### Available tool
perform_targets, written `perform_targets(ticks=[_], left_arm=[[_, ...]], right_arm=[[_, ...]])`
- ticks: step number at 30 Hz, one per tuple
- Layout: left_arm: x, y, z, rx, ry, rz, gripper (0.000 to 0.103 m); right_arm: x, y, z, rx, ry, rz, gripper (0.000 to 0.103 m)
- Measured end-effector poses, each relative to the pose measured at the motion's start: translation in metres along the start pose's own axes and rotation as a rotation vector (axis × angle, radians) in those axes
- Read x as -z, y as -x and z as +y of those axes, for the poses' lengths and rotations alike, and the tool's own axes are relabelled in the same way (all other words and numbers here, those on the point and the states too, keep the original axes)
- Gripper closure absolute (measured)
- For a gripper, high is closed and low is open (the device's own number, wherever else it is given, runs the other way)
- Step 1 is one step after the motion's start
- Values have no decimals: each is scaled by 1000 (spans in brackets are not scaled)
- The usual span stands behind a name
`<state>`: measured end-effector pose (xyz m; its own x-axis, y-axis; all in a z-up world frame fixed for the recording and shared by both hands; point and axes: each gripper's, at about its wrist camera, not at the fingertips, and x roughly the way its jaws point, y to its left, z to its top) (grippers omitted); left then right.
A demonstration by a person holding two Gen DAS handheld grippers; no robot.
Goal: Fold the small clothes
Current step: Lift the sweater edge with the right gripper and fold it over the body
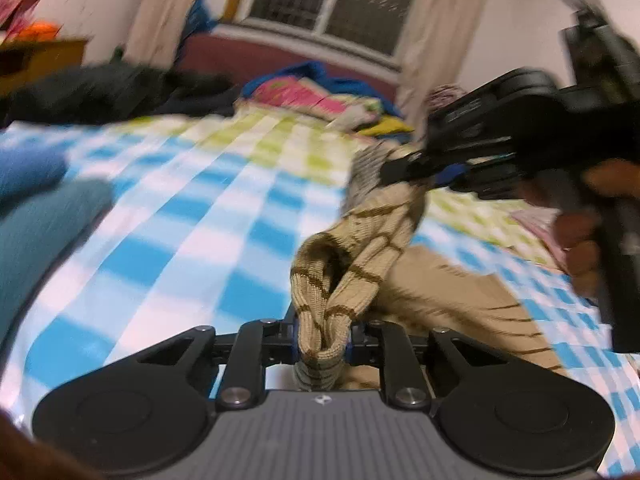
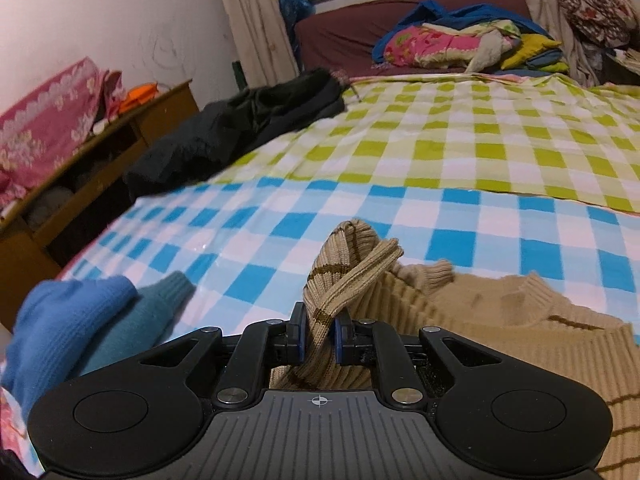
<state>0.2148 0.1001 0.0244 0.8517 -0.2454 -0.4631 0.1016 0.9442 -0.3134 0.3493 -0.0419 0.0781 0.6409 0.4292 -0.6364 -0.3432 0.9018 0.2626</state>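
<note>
Left wrist view, left gripper [image 1: 323,334]: bottom centre of the frame; its jaws are clamped narrow on a bunched, ribbed end of the beige striped sweater [image 1: 360,256].
Left wrist view, sweater: the knit runs from the jaws up toward the right of the frame, lifted off the bed [image 1: 192,208]; the rest of it lies crumpled on the checked sheet at lower right.
Left wrist view, right gripper [image 1: 390,172]: at the right of the frame, held by a hand [image 1: 580,240]; its tip meets the far end of the same strip of knit. The picture is blurred, so the jaws cannot be read from here.
Right wrist view, right gripper [image 2: 320,340]: bottom centre; the jaws are closed narrow on a twisted fold of the sweater [image 2: 500,320], which pokes up above them.
Right wrist view, sweater body: spread at lower right on the blue-checked part of the bed [image 2: 400,148], collar showing, not yet squared.
Right wrist view, blue knit pieces [image 2: 80,320]: lower left, bundled side by side; they look already dealt with, though that is a judgement.
Progress: early in this garment. Both grippers hold a part of it, probably a sleeve, and no neat fold shows yet; the sleeve fold and the body folds are left.
</note>
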Motion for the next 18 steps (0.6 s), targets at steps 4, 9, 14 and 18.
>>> perform_targets(ticks=[4, 9, 14, 18], left_arm=[[-13, 11, -49, 79, -110, -67, 80], [-9, 4, -113, 165, -243, -90, 80], [18, -28, -163, 198, -355, -15, 80], [45, -41, -189, 189, -445, 31, 80]], right_arm=[[-10, 25, -31, -12, -56, -49, 90], [-15, 62, -80, -13, -119, -126, 90], [5, 75, -144, 31, -219, -126, 90], [37, 66, -191, 68, -302, -79, 90]])
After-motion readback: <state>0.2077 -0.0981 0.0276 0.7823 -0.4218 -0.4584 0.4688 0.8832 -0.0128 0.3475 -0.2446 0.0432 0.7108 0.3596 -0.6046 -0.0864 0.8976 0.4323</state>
